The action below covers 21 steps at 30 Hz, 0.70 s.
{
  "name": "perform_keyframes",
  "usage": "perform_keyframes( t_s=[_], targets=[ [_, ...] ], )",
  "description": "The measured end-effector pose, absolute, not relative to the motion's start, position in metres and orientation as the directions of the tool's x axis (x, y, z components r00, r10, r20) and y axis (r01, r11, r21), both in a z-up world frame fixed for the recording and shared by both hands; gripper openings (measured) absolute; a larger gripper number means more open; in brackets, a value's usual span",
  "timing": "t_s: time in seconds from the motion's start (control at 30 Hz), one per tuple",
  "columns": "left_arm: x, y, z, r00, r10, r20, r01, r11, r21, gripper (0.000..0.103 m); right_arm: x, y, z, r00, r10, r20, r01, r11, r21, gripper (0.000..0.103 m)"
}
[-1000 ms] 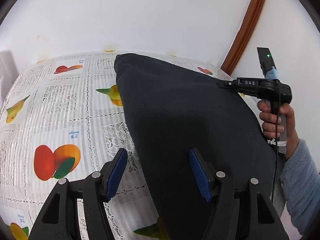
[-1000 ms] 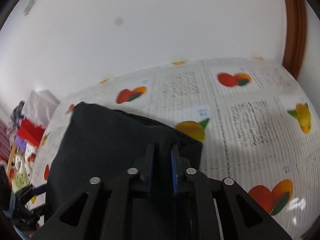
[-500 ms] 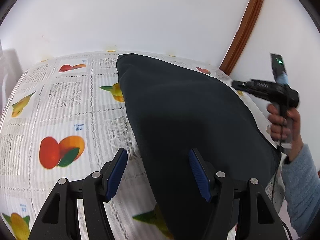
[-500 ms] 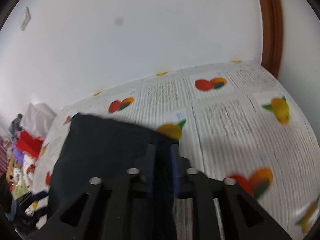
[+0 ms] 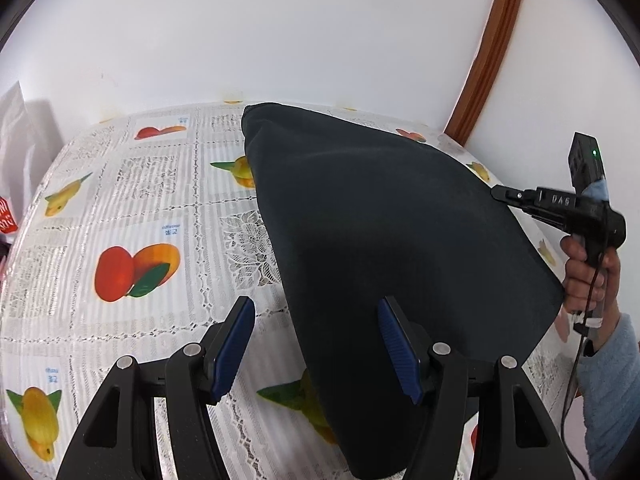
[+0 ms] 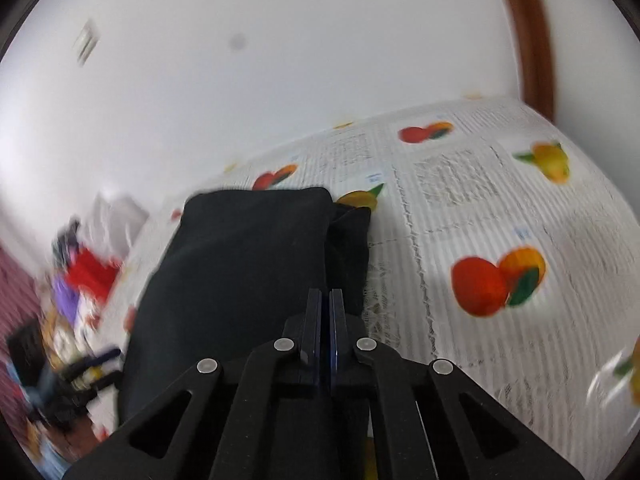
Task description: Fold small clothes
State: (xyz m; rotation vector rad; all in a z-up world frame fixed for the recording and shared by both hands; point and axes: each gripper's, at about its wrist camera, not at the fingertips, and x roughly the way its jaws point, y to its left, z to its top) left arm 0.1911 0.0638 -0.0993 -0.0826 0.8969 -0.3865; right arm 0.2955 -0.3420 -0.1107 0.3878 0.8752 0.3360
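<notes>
A dark navy garment (image 5: 384, 232) is held stretched above the fruit-print tablecloth (image 5: 132, 208). My left gripper (image 5: 316, 344) is open, its blue pads either side of the garment's near left edge, not touching it. My right gripper (image 5: 500, 193) is shut on the garment's right edge and lifts it. In the right wrist view the right gripper (image 6: 325, 304) pinches the dark cloth (image 6: 240, 272), which hangs folded over itself toward the table (image 6: 500, 208).
A white wall runs behind the table, with a brown wooden door frame (image 5: 488, 48) at the right. Colourful clutter (image 6: 80, 280) lies beyond the table's far left edge. A white bag (image 5: 16, 128) stands at the left.
My right gripper has swung down and back with the garment's edge still pinched, so the cloth now drapes over itself. My left gripper stays open in place.
</notes>
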Motion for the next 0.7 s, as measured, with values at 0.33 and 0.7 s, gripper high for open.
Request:
perform_keyframes(
  t_s=[0.33,0.7],
  targets=[
    [0.166,0.067,-0.094,0.560,-0.371,-0.741,0.300,0.924,-0.236,0.062,0.244,-0.347,-0.095,0.617,0.359,-0.700,-0.110,0.920,0.375,0.043],
    [0.155,0.068,-0.094,0.569,-0.345,-0.746,0.275,0.935,-0.222,0.062,0.218,-0.347,-0.119,0.693,0.387,-0.609,-0.127,0.896,0.425,0.006]
  ],
)
